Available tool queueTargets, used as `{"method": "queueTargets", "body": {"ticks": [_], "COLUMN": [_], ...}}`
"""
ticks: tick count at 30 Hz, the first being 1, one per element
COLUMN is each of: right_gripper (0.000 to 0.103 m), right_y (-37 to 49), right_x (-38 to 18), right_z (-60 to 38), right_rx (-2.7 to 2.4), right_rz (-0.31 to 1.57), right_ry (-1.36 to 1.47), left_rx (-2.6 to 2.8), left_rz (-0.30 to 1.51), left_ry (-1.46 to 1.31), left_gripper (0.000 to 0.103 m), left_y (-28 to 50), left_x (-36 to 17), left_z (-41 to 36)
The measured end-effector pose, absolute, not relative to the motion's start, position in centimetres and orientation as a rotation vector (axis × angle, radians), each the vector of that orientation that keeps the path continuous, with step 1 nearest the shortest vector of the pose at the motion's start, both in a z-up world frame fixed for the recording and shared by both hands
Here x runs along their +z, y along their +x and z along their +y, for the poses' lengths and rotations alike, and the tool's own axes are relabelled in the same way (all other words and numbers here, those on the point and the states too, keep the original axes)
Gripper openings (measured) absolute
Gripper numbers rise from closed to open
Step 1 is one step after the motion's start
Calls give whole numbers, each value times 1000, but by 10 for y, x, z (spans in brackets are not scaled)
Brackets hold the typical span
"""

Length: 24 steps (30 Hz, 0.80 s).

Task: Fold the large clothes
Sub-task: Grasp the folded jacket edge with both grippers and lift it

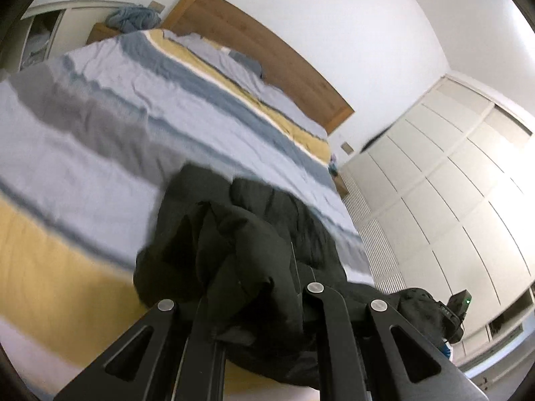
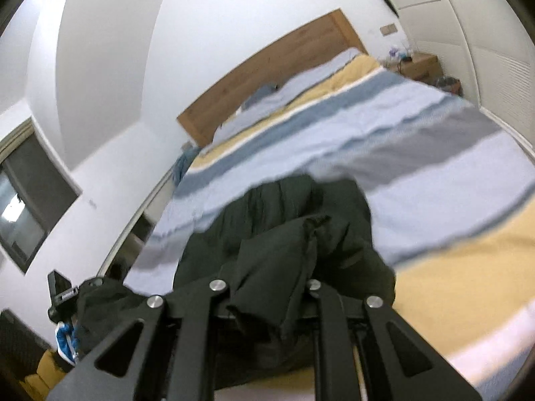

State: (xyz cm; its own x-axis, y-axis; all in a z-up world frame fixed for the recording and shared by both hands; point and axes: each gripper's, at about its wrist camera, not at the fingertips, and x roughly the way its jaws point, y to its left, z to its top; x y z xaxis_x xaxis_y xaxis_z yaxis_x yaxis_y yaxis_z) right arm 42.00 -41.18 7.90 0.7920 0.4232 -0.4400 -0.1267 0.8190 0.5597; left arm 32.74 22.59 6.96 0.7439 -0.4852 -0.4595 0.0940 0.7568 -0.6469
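Note:
A large black padded garment [image 1: 254, 220] hangs bunched in front of both cameras, above a bed with a striped duvet [image 1: 100, 117]. My left gripper [image 1: 247, 284] is shut on a fold of the garment, and the cloth wraps over its fingertips and hides them. The right wrist view shows the same black garment [image 2: 301, 220], with my right gripper [image 2: 267, 287] shut on another fold of it. Each view also catches the other gripper at its edge: the right gripper [image 1: 451, 314] and the left gripper [image 2: 63, 294], with black cloth stretched between them. The far part of the garment droops toward the duvet [image 2: 401, 133].
A wooden headboard [image 1: 267, 56] stands against the white wall behind the bed. White wardrobe doors [image 1: 451, 183] run along one side. A wooden nightstand [image 2: 418, 63] sits beside the bed's far corner, and a dark window [image 2: 26, 193] is on the other side. Blue cloth [image 1: 133, 18] lies heaped on another nightstand.

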Motion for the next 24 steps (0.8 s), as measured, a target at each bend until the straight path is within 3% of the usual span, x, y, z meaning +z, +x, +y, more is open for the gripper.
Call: {"method": "queueTargets", "body": {"ticks": [7,13,24], "right_gripper": [13,13,14], "right_y": [554,643,715], "right_x": [69,15,-56], "right_z": [-423,-432,-434], "right_rx": [240,124,35], "right_rz": [580,697,886], "right_ry": [539,604,625], "left_rx": [-316,-211,-177], "left_rz": [654,767,950], "left_ry": [-602,-673,-663], "left_gripper": [11,13,17], "left_y": [459,560,640], "left_x": [61,-1,-73], "left_z": [229,240,233]}}
